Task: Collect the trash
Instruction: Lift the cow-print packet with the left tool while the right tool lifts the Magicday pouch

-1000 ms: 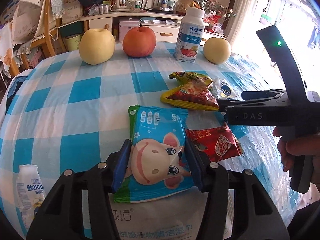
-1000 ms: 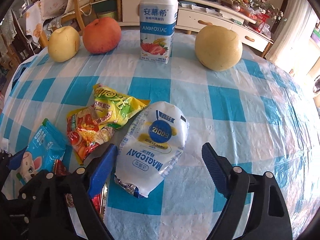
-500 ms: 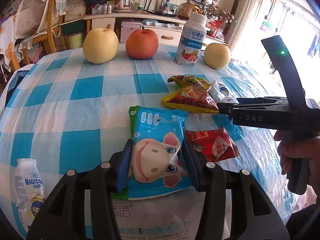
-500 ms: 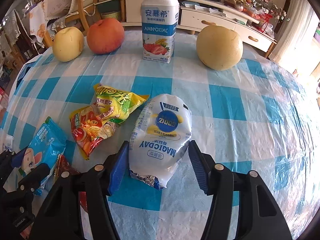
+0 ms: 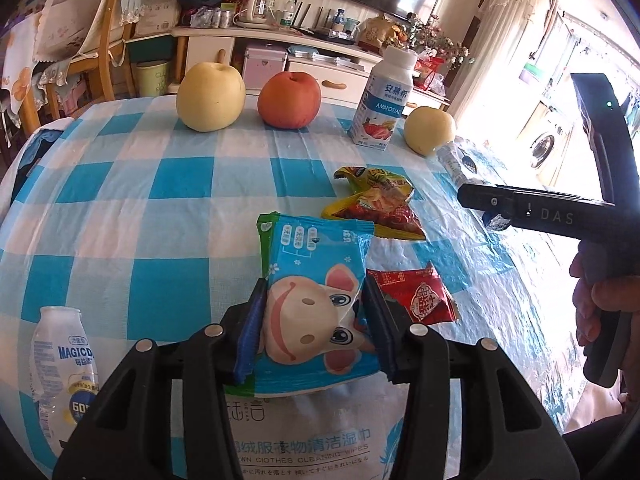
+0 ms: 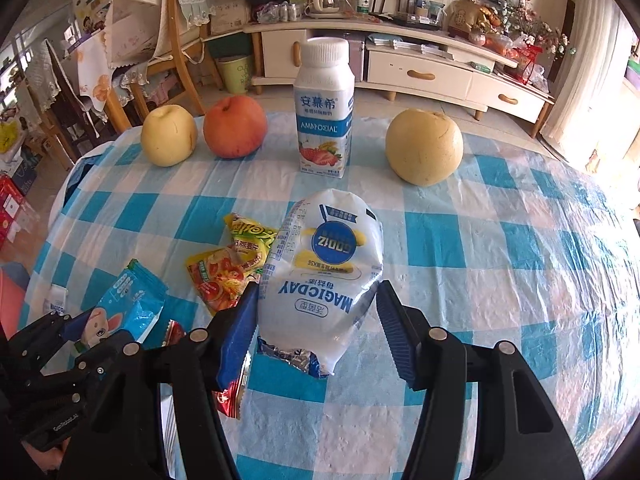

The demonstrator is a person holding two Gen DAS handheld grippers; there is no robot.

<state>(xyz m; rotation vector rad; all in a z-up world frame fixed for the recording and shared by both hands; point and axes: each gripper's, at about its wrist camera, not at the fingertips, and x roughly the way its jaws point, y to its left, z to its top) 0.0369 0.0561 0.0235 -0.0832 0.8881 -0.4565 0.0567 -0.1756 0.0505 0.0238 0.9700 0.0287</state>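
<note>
Both the left gripper [image 5: 316, 332] and right gripper [image 6: 316, 336] point steeply downward, jaws clamped on packets

Behind the desk [image 6: 500, 248], draped in a blue-and-white checked cloth, a long white cabinet [image 6: 420, 76] with wooden drawer handles runs along the far wall, its top crowded with bottles, a kettle and dried flowers. Left of the cabinet stand a pale green bin [image 6: 236, 72] and a wooden chair [image 6: 176, 40] hung with lace-edged cloths. Right of the cabinet, white curtains [image 5: 508, 20] frame bright daylight.
</note>
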